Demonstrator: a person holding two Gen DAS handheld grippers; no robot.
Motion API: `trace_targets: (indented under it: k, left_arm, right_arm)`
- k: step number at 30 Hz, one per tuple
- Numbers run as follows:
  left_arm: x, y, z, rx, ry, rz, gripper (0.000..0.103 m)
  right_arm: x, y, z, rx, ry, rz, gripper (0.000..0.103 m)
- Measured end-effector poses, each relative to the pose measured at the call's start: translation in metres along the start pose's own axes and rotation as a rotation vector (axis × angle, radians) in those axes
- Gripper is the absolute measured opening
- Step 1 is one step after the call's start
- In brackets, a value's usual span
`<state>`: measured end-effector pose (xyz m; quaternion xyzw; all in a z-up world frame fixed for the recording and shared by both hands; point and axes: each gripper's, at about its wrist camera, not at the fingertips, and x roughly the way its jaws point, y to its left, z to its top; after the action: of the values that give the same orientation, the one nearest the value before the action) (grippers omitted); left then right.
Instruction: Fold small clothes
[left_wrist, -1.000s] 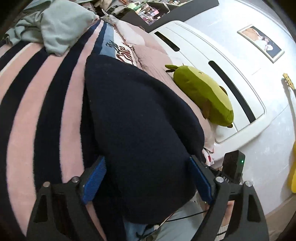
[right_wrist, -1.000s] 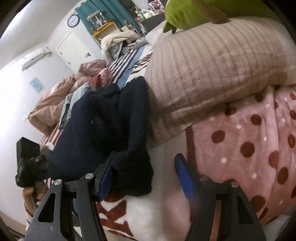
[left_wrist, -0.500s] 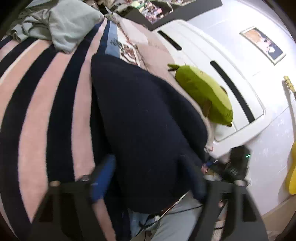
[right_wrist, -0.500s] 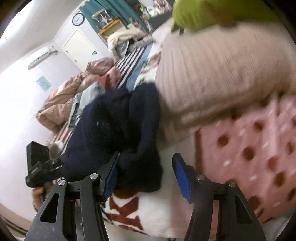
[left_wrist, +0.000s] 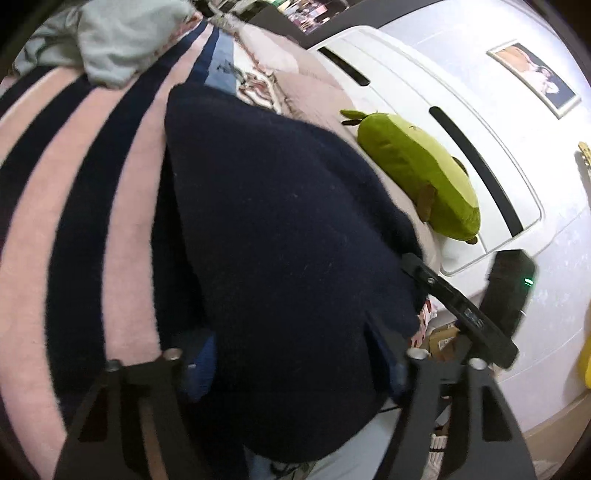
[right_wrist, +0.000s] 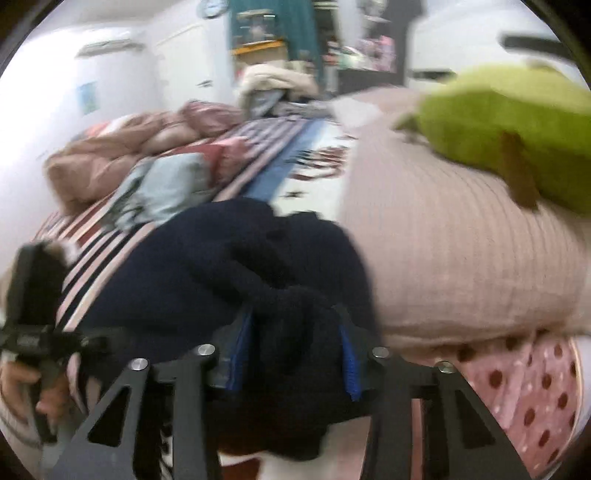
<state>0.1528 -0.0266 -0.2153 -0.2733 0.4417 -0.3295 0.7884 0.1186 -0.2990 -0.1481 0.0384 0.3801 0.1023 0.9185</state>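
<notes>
On the bed, across the pink-and-navy striped blanket (left_wrist: 85, 206), lies the dark navy knitted garment (left_wrist: 280, 229) you are folding. Your left claw (left_wrist: 295, 365) reaches over its near edge with the thick cloth bunched between the two fingers; the jaws are closing, and the blue pads (left_wrist: 201, 363) sit right at the fabric on both sides, though the cloth hides whether they already press it. Your right claw (right_wrist: 293, 363) comes at the same garment (right_wrist: 221, 273) from the other end, beside the ribbed beige pillow (right_wrist: 461, 258). Its jaws are closing too, and a fold of the navy knit fills the gap, with the blue pads (right_wrist: 349, 369) against it on either side, so it pinches the cloth there. That view is blurred.

Seen from the right claw, your left hand (right_wrist: 22, 387) grips the handle of the other tool at the far left edge. A green plush toy (left_wrist: 417, 173) rests on the pillow against the white headboard (left_wrist: 424, 99). A pale grey-green piece of clothing (left_wrist: 122, 40) lies crumpled farther up the striped blanket, well apart from the navy garment. A pink cover with brown dots (right_wrist: 532, 391) shows below the pillow on the right.
</notes>
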Motion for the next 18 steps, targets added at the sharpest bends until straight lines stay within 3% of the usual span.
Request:
trace_targets:
  k: [5,9,15,18]
  left_arm:
    - [-0.020,-0.007,-0.005,0.026,-0.035,-0.001,0.051]
    - [-0.052,-0.015,-0.017,0.078,-0.035,0.026,0.050]
    - [-0.109,0.000,-0.044,0.076,0.020,0.087,0.052]
    - [-0.116,0.013,-0.052,0.055,0.079,0.115,0.057]
  right_arm:
    - [0.004,-0.024,-0.022,0.100,0.070,0.077,0.036]
    - [-0.004,-0.037,-0.041,0.220,0.121,0.254,0.035]
    - [0.013,-0.001,-0.063,0.213,0.276,0.502,0.036]
    - [0.021,0.014,-0.067,0.200,0.337,0.536,0.039]
